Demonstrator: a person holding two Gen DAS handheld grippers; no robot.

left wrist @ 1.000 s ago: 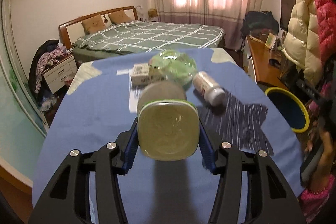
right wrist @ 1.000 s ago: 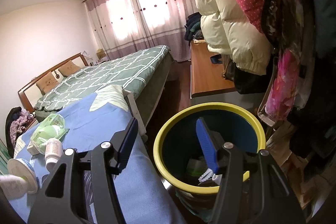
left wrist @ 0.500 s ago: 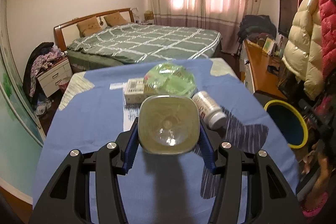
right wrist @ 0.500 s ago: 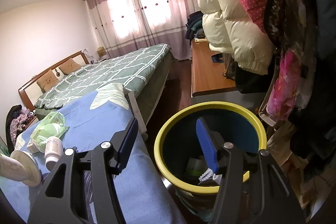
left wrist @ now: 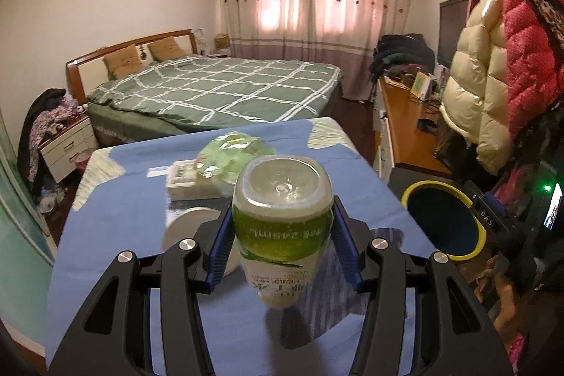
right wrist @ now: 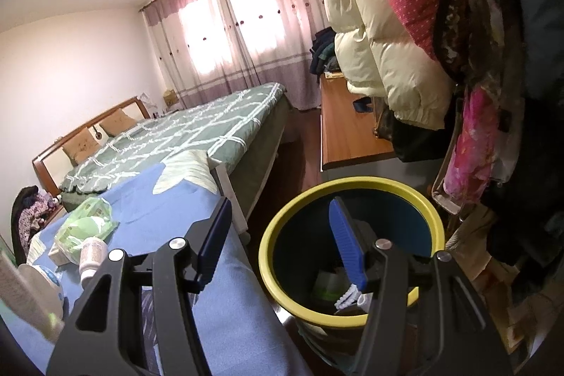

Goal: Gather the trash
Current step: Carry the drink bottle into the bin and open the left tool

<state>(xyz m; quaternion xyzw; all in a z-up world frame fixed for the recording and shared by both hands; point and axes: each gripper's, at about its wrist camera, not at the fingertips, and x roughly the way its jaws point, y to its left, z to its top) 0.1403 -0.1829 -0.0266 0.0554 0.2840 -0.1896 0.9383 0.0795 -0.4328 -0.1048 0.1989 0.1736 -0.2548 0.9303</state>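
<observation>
Gripping an upside-down green-labelled bottle, its print too blurred to read, are the left tongs; the right tongs gape empty.

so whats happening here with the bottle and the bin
A person is clearing trash off a blue-covered table with a pair of hand-held tongs. The left tongs are shut on a green-labelled plastic bottle, held above the table with its base toward the camera. The right tongs hang empty and open by the yellow-rimmed bin, which already holds some trash. A green bag, a small box and a white bottle remain on the table.
</observation>
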